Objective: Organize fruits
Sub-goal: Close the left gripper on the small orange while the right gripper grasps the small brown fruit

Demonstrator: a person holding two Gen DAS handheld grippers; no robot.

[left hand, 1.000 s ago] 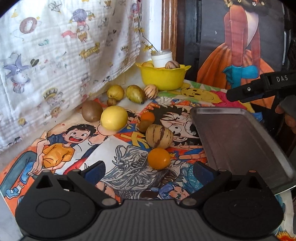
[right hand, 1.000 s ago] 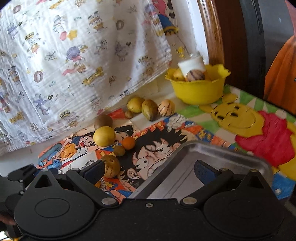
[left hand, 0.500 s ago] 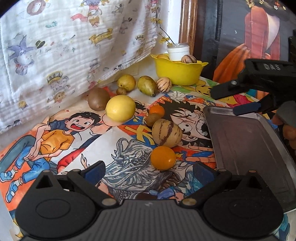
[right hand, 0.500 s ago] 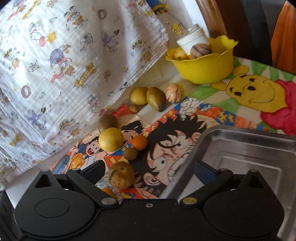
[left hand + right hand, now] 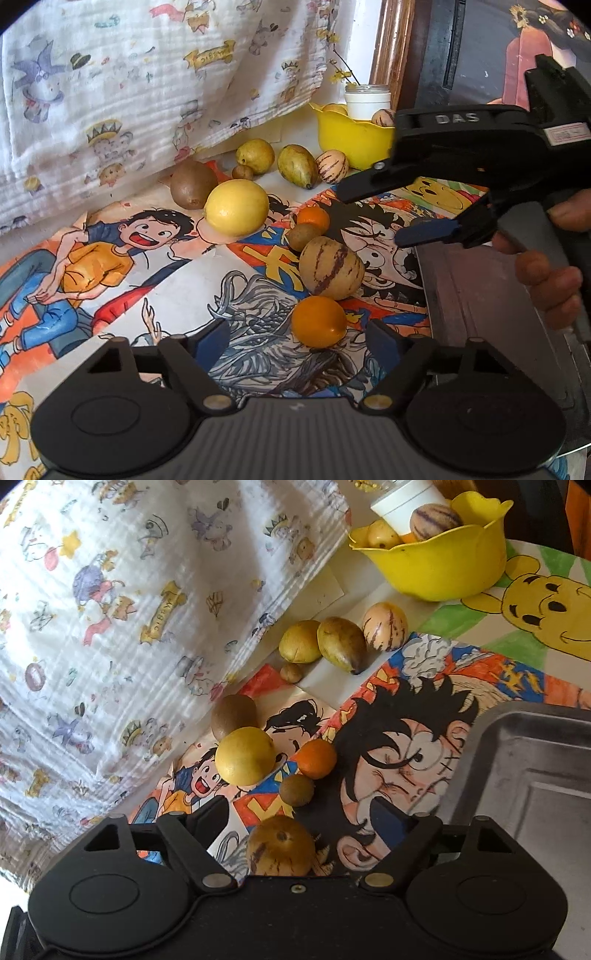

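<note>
Loose fruits lie on a cartoon-print cloth. In the left wrist view an orange fruit (image 5: 319,321) lies just ahead of my open, empty left gripper (image 5: 297,341), with a striped melon (image 5: 330,272), a lemon (image 5: 236,207) and a kiwi (image 5: 193,184) beyond. My right gripper (image 5: 369,214) is open above the striped melon and the metal tray's (image 5: 487,295) left edge. In the right wrist view the right gripper (image 5: 299,814) hovers over the striped melon (image 5: 280,847), a small brown fruit (image 5: 296,790), an orange (image 5: 316,758) and the lemon (image 5: 245,756).
A yellow bowl (image 5: 439,563) with fruits and a white jar (image 5: 399,502) stands at the back. Three more fruits (image 5: 341,637) lie in front of it. A printed white cloth (image 5: 129,81) hangs on the left. The metal tray (image 5: 535,768) is on the right.
My right gripper has moved left and down, from over the tray to above the striped melon. My left gripper has moved a little closer to the orange fruit.
</note>
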